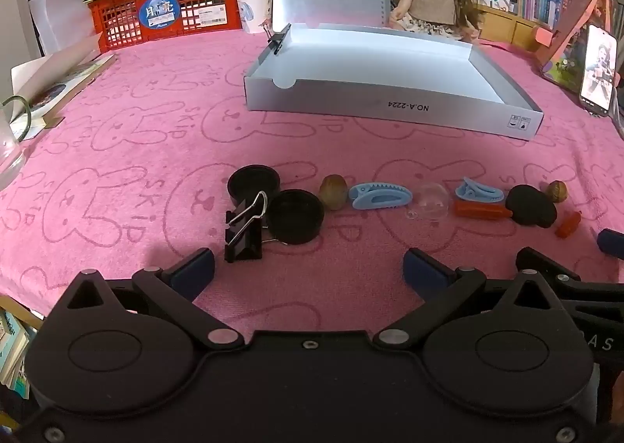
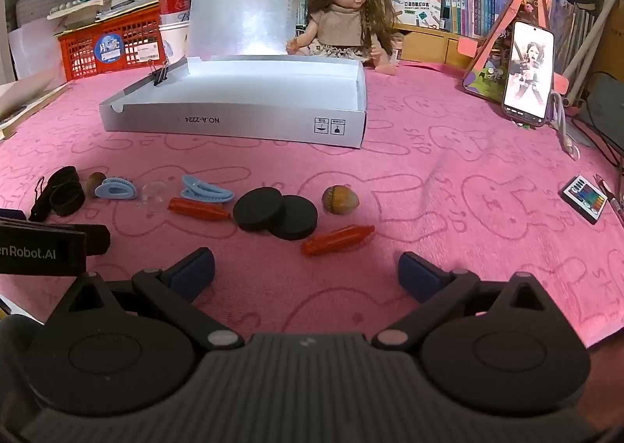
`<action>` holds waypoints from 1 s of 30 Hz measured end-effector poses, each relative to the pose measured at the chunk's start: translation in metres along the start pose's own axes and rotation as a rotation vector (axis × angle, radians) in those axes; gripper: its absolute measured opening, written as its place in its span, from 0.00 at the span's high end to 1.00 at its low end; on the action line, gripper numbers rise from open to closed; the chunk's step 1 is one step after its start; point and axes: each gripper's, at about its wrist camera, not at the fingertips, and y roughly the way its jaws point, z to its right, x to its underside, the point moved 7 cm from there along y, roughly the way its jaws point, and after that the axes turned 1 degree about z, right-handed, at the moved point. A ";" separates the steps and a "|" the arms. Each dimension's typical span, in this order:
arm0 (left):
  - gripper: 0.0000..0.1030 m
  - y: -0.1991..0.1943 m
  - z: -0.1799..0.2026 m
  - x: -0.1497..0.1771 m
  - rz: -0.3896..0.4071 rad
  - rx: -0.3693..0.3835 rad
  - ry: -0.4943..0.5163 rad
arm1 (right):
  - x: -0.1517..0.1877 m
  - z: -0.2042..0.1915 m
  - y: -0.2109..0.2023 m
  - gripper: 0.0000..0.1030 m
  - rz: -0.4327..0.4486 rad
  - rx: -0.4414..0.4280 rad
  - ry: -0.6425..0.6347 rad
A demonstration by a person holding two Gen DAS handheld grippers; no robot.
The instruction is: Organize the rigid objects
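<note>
Clutter lies in a loose row across the pink surface: a black binder clip, two black caps, a nut, two blue hair clips, a clear dome, two orange pegs, two black discs overlapping each other and a second nut. Behind the row sits a shallow grey box, lid raised, with another clip on its left wall. Left tongs and right tongs both hover low near the row, spread apart, holding nothing. A doll sits behind the box.
</note>
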 end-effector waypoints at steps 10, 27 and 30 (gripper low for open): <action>0.00 -0.001 0.000 0.000 -0.004 -0.001 0.001 | -0.006 -0.001 0.002 0.00 -0.011 0.006 0.003; 0.00 -0.001 0.001 0.000 -0.004 -0.002 0.001 | -0.006 -0.001 0.001 0.00 -0.011 0.008 0.005; 0.00 -0.001 0.001 0.000 -0.004 -0.002 0.001 | -0.006 -0.001 0.001 0.00 -0.009 0.009 0.007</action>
